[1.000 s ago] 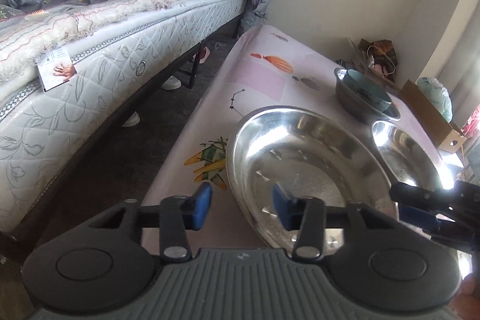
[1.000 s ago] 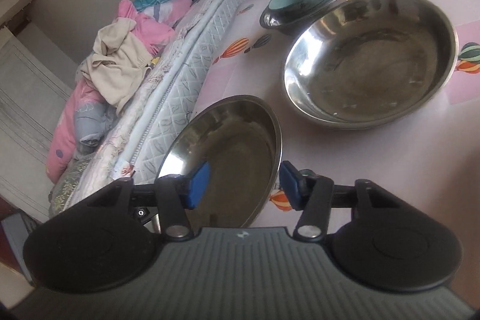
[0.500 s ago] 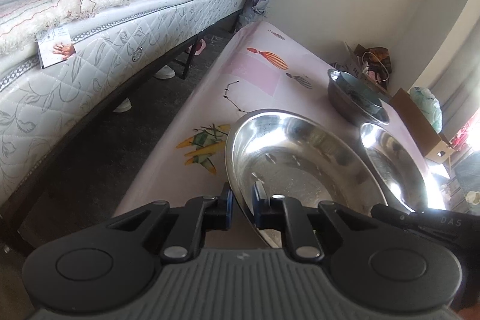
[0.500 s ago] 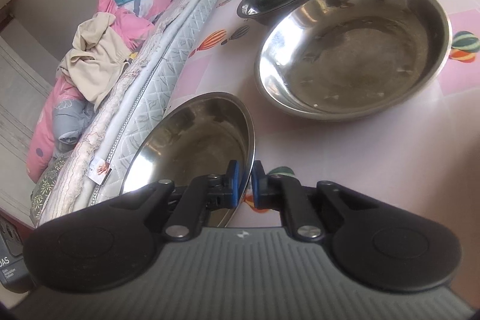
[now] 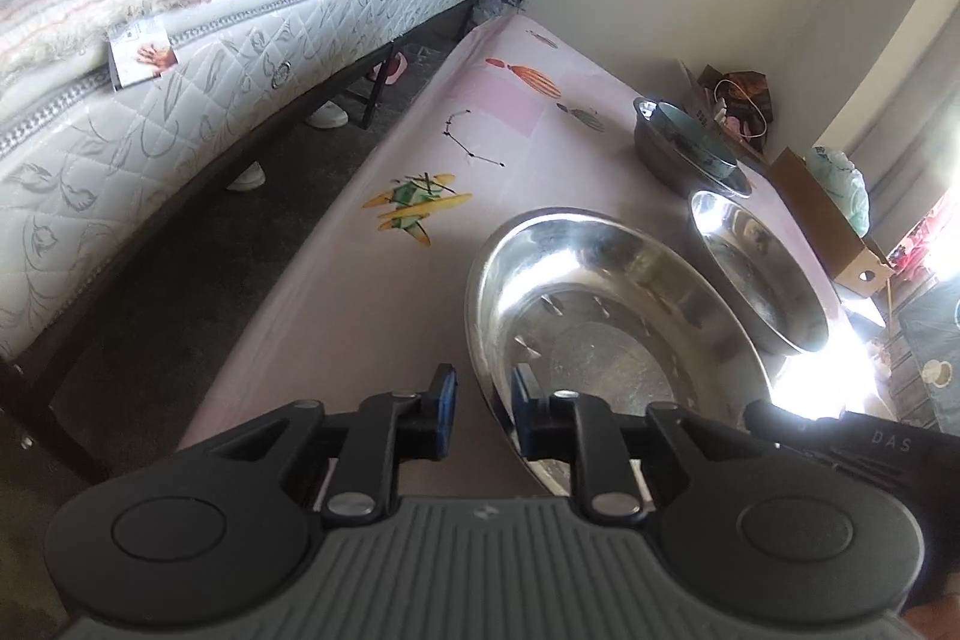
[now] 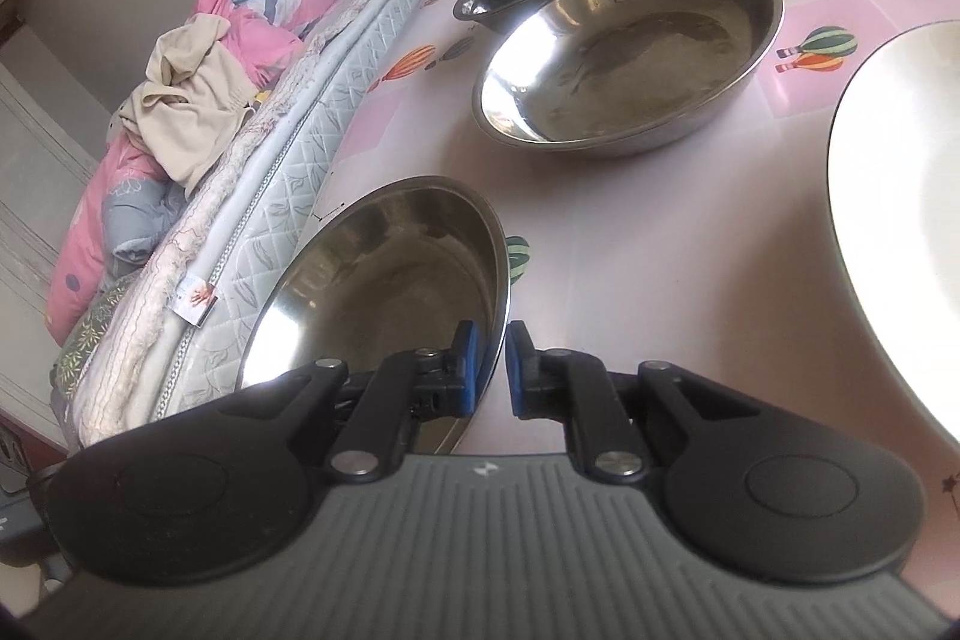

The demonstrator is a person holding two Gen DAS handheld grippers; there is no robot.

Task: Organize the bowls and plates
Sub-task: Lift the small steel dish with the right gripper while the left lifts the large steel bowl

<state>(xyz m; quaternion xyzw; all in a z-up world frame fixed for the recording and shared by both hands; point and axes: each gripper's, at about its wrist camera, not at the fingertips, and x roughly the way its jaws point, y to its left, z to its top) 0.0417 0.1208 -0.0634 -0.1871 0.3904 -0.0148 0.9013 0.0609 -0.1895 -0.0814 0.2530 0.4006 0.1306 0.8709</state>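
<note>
L claw (image 5: 483, 409) was opening, big steel bowl (image 5: 606, 316) rim between its pads. R claw (image 6: 487, 370) pinched that bowl's rim, w/ white plate (image 6: 894, 196) off to its right.

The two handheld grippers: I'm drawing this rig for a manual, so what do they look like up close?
Both look alike. The left gripper and right gripper each have black linkage arms with silver pivot screws, blue-padded fingers, two round black discs and a ribbed grey body with a small white logo. No cables or sleeves show.
</note>
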